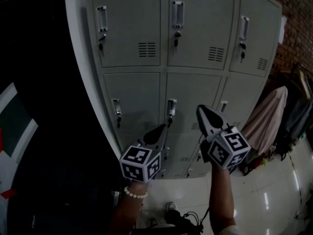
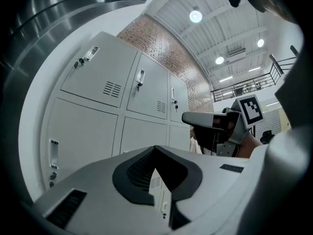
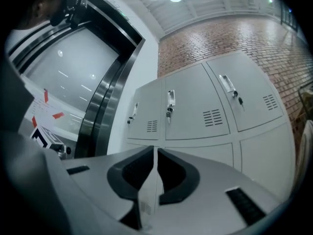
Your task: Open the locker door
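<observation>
Left claw (image 1: 160, 129) pressed together, right claw (image 1: 201, 110) barely parted, both empty, grey lockers (image 1: 195, 38), every door closed, contents hidden

- A pale, glossy tiled floor (image 1: 279, 199) spreads below and to the right of the right gripper (image 1: 201, 109), with lights mirrored in its tiles.
- The grey locker bank (image 1: 195, 33) stands on it, straight ahead of the right gripper and the left gripper (image 1: 163, 127).
- A shoe (image 1: 170, 206) rests on the tiles below, between the two grippers, with dark cables (image 1: 188, 218) just beside it.
- Small coloured clutter (image 1: 257, 163), too dim to identify, sits low to the right of the right gripper.
</observation>
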